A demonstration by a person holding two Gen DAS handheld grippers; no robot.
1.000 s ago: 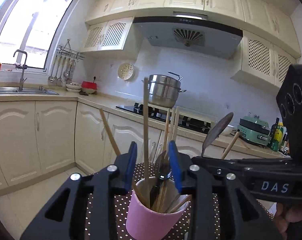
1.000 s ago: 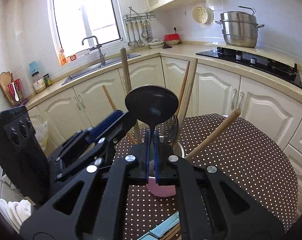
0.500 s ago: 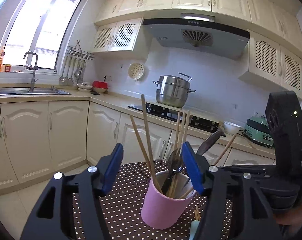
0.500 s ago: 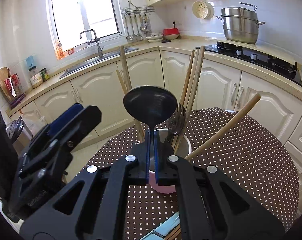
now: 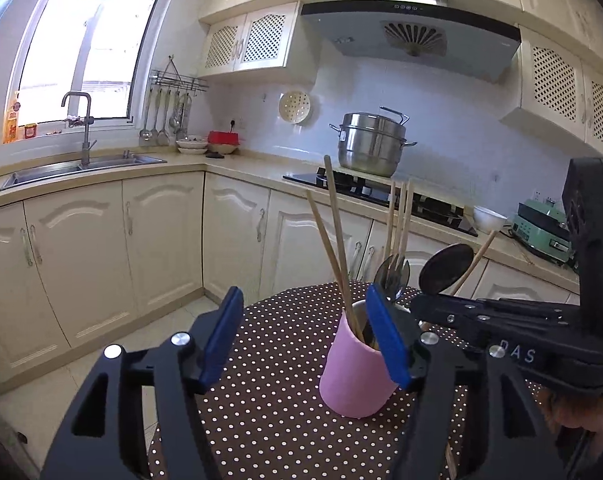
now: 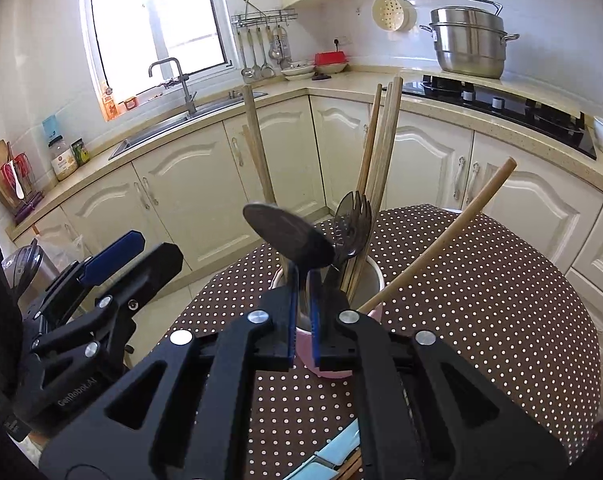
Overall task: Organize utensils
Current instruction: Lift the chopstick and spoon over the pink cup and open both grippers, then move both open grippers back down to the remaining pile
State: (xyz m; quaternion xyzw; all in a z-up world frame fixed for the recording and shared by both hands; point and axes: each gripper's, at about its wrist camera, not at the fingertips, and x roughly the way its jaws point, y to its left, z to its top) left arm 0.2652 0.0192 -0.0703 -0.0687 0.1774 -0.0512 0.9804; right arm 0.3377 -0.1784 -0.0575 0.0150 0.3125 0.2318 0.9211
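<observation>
Left wrist view: a round polka-dot tabletop carries a pink cup crowded with wooden chopsticks, a dark fork and a wooden-handled spoon. The left gripper hangs before the cup, jaws released and empty. The right gripper, lettered "DAS" on its side, has its jaws opening around the dark spoon's handle, which stands in the cup between them. "GenRobot.AI" reads on the left gripper's body.
</observation>
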